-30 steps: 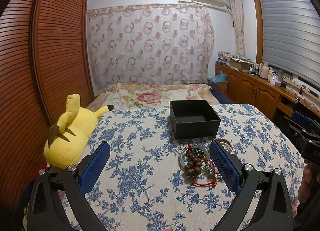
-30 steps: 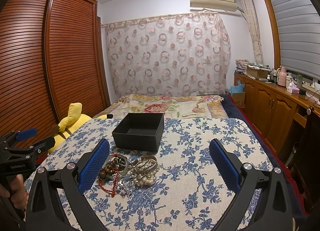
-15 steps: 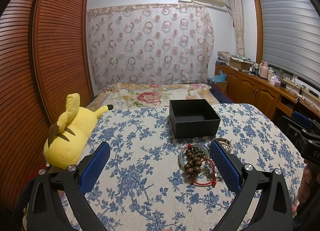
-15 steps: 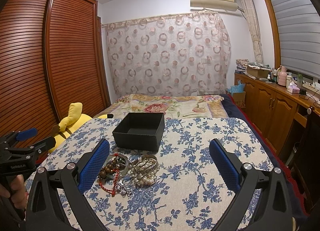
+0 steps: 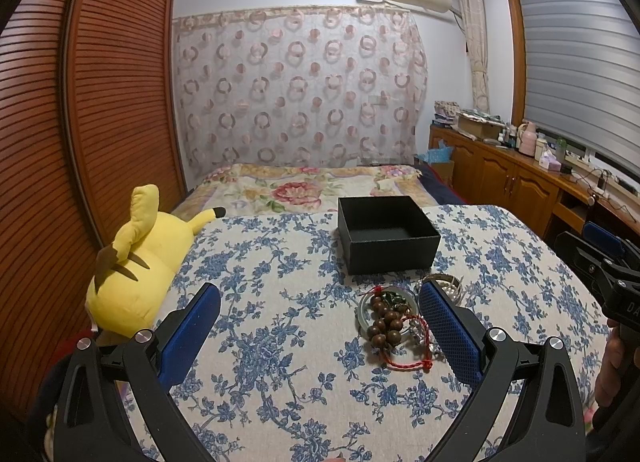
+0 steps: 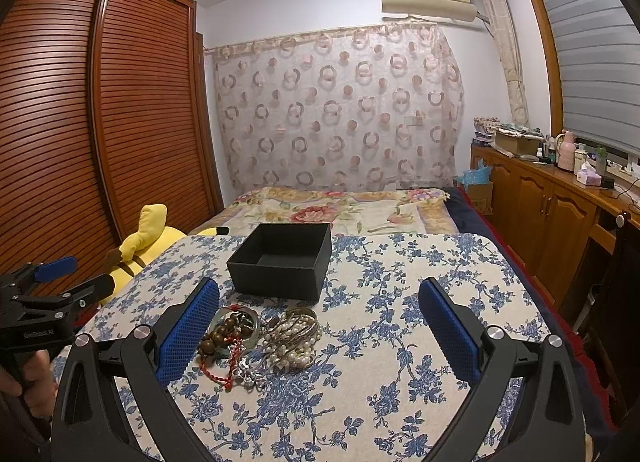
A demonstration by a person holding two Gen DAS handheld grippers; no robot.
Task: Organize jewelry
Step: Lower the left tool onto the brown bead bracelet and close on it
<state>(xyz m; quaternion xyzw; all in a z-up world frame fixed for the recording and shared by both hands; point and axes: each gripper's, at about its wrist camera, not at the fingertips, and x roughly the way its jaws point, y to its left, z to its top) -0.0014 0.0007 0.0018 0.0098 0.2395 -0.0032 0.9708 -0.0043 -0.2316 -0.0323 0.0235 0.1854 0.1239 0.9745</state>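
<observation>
Nothing has visibly shifted over the last second: both views match the earlier ones, with the jewelry, the box and both tools in the same spots. Across the lower part of the left wrist view the left gripper [image 5: 319,314] stands with its blue-padded fingers spread wide and nothing between them; its right pad [image 5: 448,332] covers part of the jewelry heap. In the right wrist view the right gripper [image 6: 319,314] is equally wide and empty, its left pad [image 6: 188,328] just beside the heap. The jewelry pile [image 6: 262,340] lies on the blue-flowered tablecloth [image 6: 400,302], left of centre in that frame and just below the black box [image 6: 282,262], close to it but apart. Within the pile, a brown wooden bead bracelet [image 5: 384,324] runs its long axis from upper left to lower right in the left view, resting on a pale bangle [image 5: 366,302], with a red cord [image 5: 408,362] trailing toward the bottom of the frame. A pearl bracelet bundle [image 6: 294,336] sits right of the beads, its long axis running upper right to lower left. The box is open and empty, one corner turned toward the lower right of the right view. A yellow plush toy [image 5: 136,258] lies at the cloth's left edge.
</observation>
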